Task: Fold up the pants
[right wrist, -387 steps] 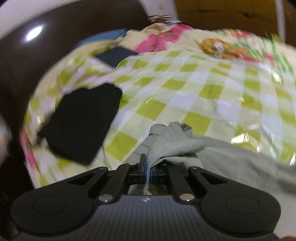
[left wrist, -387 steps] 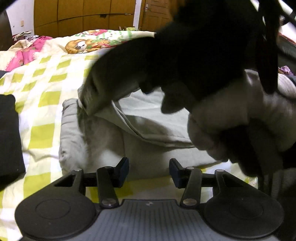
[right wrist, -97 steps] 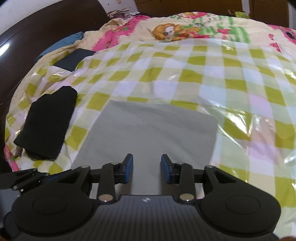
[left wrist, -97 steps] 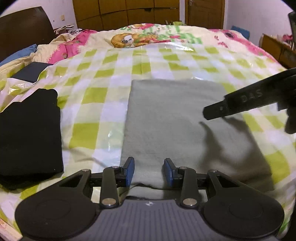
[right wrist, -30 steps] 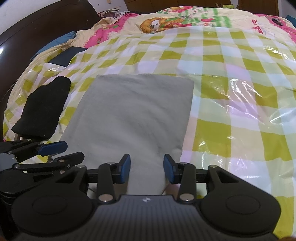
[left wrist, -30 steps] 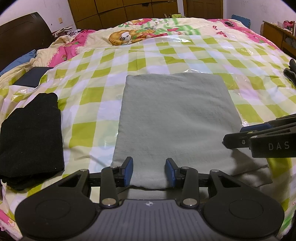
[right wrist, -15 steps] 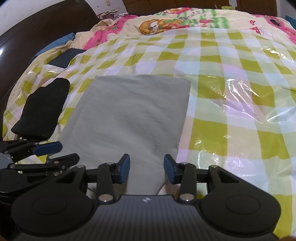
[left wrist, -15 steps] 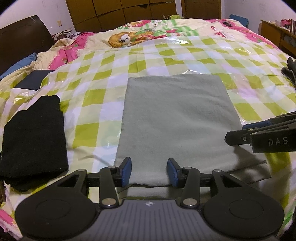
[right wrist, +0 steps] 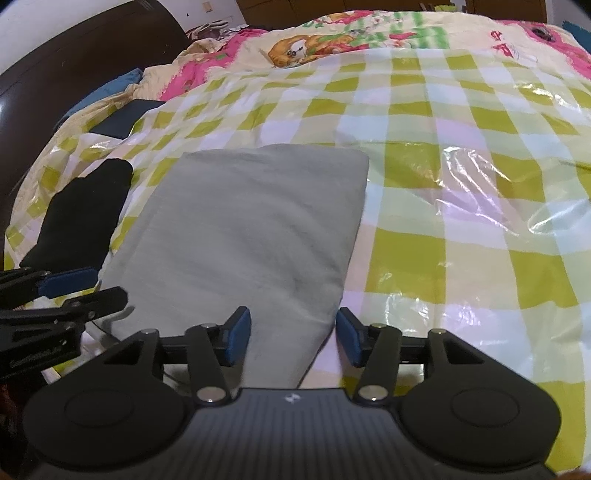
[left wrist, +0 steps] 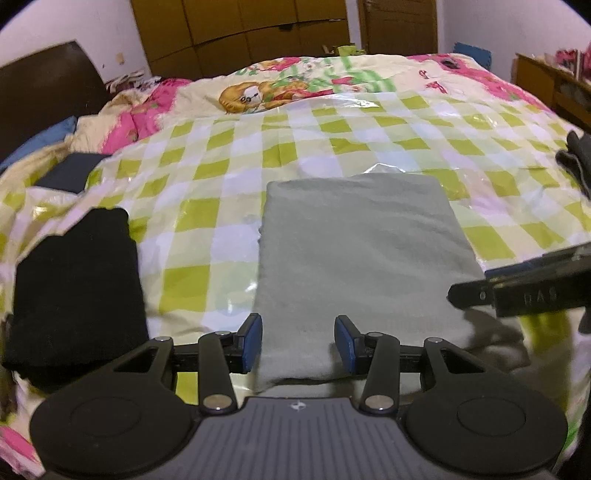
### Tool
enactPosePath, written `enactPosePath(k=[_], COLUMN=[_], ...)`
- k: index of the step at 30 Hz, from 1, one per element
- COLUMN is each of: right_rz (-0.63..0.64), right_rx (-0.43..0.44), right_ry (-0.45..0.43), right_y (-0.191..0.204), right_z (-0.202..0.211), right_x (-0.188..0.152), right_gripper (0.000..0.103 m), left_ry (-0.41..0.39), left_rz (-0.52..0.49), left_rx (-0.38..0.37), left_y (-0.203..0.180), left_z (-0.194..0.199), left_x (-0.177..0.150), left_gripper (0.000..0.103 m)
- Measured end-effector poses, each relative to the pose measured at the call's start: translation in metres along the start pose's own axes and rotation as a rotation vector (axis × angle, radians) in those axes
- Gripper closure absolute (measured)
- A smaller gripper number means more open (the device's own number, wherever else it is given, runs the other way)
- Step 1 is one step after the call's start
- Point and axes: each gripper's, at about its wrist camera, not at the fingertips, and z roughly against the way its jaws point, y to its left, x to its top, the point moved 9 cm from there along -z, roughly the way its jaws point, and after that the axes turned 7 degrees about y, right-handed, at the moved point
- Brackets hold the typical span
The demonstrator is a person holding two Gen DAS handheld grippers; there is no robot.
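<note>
Grey pants (left wrist: pixel 362 251), folded into a flat rectangle, lie on the checked plastic sheet (left wrist: pixel 221 206) over the bed, centre frame in both views. Left tool (left wrist: pixel 298 343): jaws apart and just been opening, hovering at the near left corner of the pants, pads not pressing cloth. Right tool (right wrist: pixel 293 334): jaws apart, likewise just been opening, near right corner of the pants between the pads, no grip. Left view only: dark fabric (left wrist: pixel 580 162) at the right edge, wooden wardrobe (left wrist: pixel 240 33) at top, and the right tool entering from the right. Right view only: left tool at lower left, blue pad visible. Both views show the folded black garment (left wrist: pixel 77 288) left of the pants, apart from them.
</note>
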Motion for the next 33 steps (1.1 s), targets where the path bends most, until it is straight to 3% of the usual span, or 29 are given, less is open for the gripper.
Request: enactPosePath(k=[3, 7, 13, 18, 28, 33], right_rz=[-0.004, -0.004, -0.008, -0.016, -0.027, -0.06], right_rx=[0.008, 0.02, 0.029, 0.059, 0.117, 0.159], right_ry=[0.008, 0.007, 0.012, 0.017, 0.022, -0.001], right_y=[0.0, 0.0, 0.002, 0.003, 0.005, -0.001], right_z=[-0.006, -0.007, -0.01, -0.014, -0.029, -0.028], right_x=[0.001, 0.002, 0.006, 0.01, 0.024, 0.027], right_gripper=[0.047, 0.045, 0.043, 0.043, 0.043, 0.066], left_ry=[0.004, 0.024, 0.069, 0.087, 0.09, 0.078], left_rz=[0.015, 0.096, 0.066, 0.098, 0.064, 0.056], left_rx=[0.018, -0.043, -0.054, -0.079, -0.107, -0.126], left_y=[0.01, 0.019, 0.01, 0.018, 0.013, 0.007], left_z=[-0.006, -0.021, -0.048, -0.058, -0.077, -0.077], left_x=[0.003, 0.008, 0.004, 0.005, 0.018, 0.02], left_gripper=[0.044, 0.044, 0.042, 0.032, 0.03, 0.037])
